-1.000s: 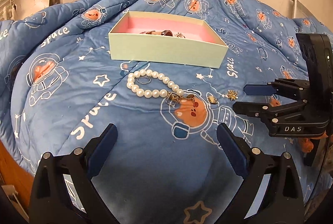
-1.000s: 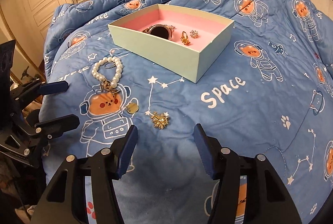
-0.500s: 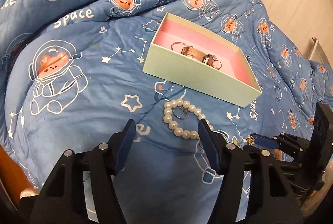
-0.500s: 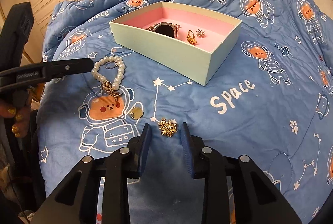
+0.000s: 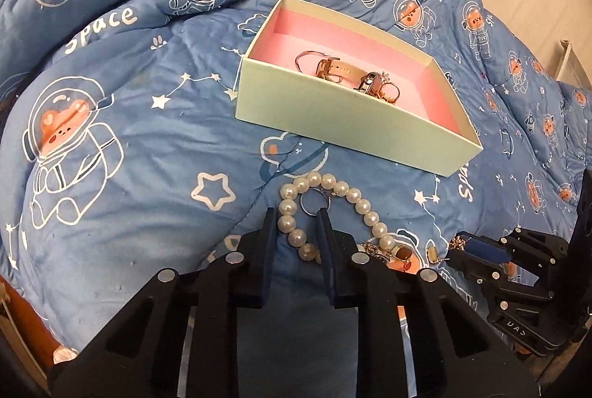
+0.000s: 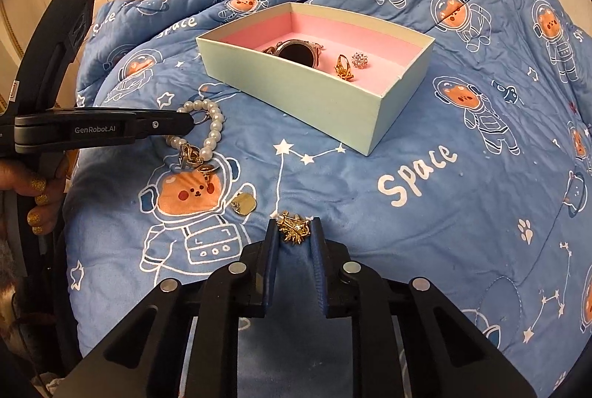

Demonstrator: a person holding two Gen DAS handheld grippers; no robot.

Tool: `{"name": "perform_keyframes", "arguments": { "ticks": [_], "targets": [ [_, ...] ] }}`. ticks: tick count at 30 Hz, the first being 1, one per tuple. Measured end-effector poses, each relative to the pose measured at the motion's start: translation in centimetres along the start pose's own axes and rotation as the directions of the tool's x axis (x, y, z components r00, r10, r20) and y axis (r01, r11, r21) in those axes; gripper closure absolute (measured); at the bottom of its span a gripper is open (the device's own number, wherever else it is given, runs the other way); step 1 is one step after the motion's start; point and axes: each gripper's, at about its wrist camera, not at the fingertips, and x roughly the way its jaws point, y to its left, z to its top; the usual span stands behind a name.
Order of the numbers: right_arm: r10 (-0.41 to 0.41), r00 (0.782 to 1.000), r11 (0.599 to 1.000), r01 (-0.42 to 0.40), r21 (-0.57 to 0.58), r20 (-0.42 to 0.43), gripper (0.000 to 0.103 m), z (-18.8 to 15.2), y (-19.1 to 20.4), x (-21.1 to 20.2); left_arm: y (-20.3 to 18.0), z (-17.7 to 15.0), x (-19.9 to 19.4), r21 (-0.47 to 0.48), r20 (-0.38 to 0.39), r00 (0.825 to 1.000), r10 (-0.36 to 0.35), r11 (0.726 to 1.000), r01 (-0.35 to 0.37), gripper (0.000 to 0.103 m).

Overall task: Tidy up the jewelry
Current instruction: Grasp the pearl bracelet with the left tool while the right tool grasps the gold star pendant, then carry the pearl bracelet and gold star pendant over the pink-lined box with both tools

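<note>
A quilted blue bedspread [image 6: 425, 213], soft and puffy and printed with astronaut bears and the word "Space", carries a shallow rectangular box [image 6: 296, 91] of pale green card lined in pink. Inside lie a round-faced watch [image 6: 298, 52], a gold ring [image 6: 343, 67] and a small sparkling stud [image 6: 359, 59]. In the right wrist view the box's long axis runs from upper left to lower right, one corner towards the camera.

In front of the box lies a bracelet of round glossy pearls [image 5: 296, 209], looped in an arch with a small metal ring [image 5: 312, 202] inside it and gold charms at its clasp end (nearer the right gripper). The left gripper [image 5: 296, 216] has just been closing and now has its blue-padded jaws drawn in on the left strand of pearls. A second ago those jaws stood wide and well short of the bracelet, and the box showed its long side square on.

A spiky gold brooch [image 6: 294, 226] sits between the tips of the right gripper [image 6: 294, 226], whose jaws have just been narrowing and now clasp it; before, it lay free ahead of them. A flat gold tag [image 6: 244, 203] rests on the quilt just beside it.
</note>
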Motion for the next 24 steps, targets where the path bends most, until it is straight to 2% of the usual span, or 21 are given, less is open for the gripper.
{"name": "perform_keyframes", "arguments": {
  "ticks": [2,9,24],
  "targets": [
    [0.000,1.000,1.000,0.000,0.001,0.000,0.086,0.0,0.0,0.0,0.1,-0.1,-0.1,-0.014,0.003,1.000,-0.010,1.000,0.010,0.090],
    [0.003,1.000,1.000,-0.003,0.015,0.002,0.086,0.0,0.0,-0.2,-0.4,-0.4,-1.5,-0.029,0.029,0.997,-0.065,0.997,0.066,0.094],
    [0.069,0.997,0.997,-0.069,0.021,0.027,0.087,0.7,0.3,-3.1,-4.8,2.3,-6.9,0.092,0.125,0.975,-0.186,0.980,0.176,0.094]
  ]
}}
